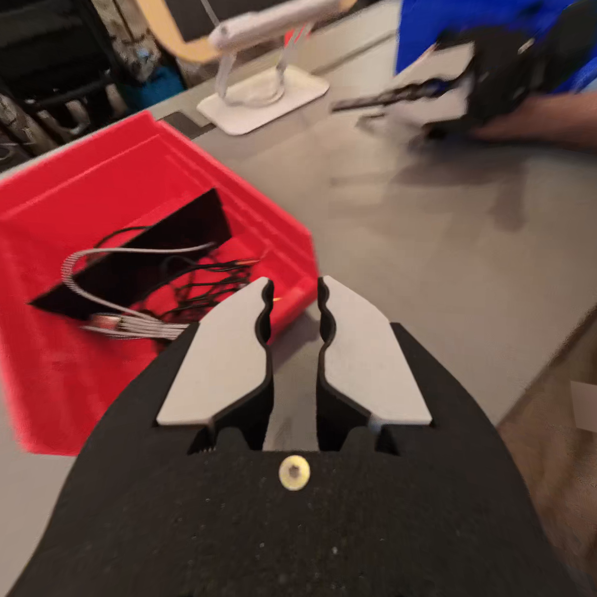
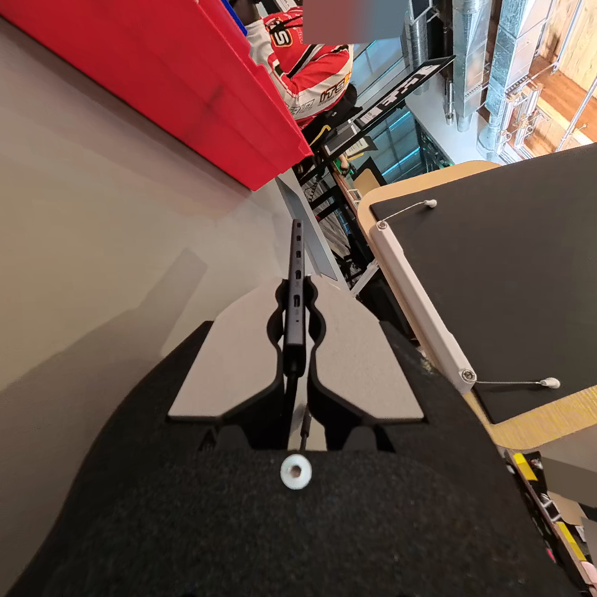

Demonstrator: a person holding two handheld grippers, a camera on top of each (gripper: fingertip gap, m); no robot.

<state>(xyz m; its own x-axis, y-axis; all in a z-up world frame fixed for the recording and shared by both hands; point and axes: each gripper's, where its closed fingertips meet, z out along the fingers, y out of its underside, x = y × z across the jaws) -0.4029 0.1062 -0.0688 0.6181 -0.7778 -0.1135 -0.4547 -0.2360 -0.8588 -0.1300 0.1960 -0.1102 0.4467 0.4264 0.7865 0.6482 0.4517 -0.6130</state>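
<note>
The left gripper (image 1: 294,292) hung empty, jaws apart, beside the red plastic bin (image 1: 135,181); the right gripper (image 2: 296,290) clamped a slim dark-grey port hub (image 2: 296,290).

Lettering on a person's red-and-white jersey (image 2: 303,64); a patterned black board (image 2: 410,84).

Right gripper (image 2: 295,290): fingers closed on a slim dark-grey port hub (image 2: 296,290), edge-on, its port row facing the camera, pointing to 12 o'clock; its black cable (image 2: 292,387) trails back toward 6 o'clock. Left gripper (image 1: 294,290): jaws parted, empty, over the near corner of a red bin (image 1: 135,181) at 10 o'clock.
</note>
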